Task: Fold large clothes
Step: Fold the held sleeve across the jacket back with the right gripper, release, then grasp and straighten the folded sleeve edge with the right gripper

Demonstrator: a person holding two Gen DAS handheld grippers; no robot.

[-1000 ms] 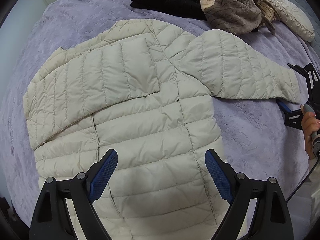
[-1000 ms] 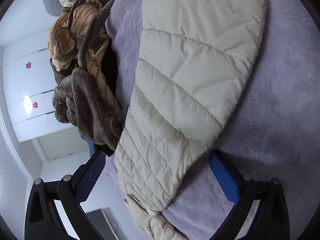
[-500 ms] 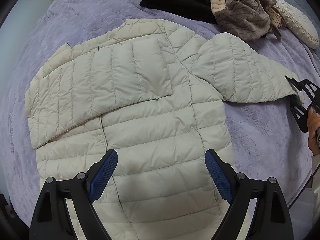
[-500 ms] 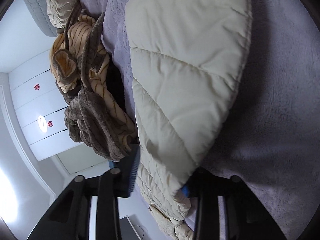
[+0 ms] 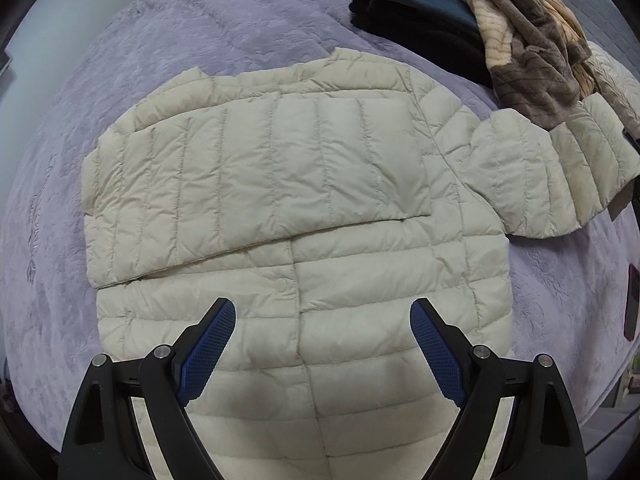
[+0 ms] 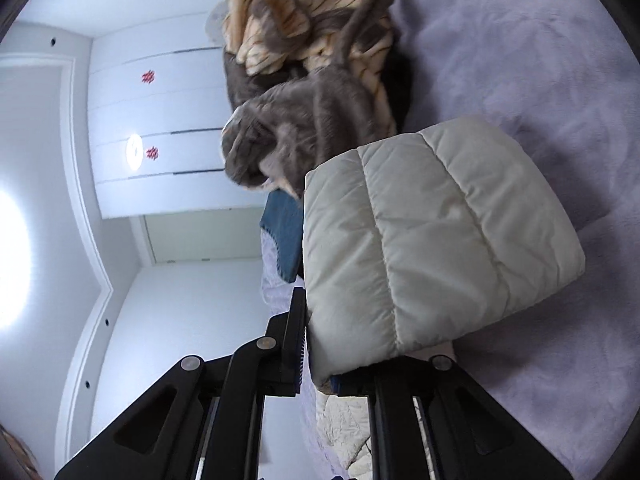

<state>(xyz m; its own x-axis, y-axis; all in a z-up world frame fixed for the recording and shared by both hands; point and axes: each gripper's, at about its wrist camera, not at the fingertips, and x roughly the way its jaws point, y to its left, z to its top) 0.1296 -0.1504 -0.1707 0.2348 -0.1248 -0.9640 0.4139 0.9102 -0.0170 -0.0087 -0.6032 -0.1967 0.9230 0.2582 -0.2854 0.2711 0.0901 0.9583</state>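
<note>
Lavender plush bedspread (image 5: 200, 40), white panelled wall (image 6: 168, 128), ceiling lamp (image 6: 134, 152)

Left wrist looks steeply down; right, close, perhaps sideways; both share jacket (image 5: 304, 208).

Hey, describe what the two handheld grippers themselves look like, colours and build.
Both match: the left gripper and right gripper have matte black angular finger arms with cut-out openings, round silver pivot bolts, and blue pads with a fine dotted grip texture.
</note>
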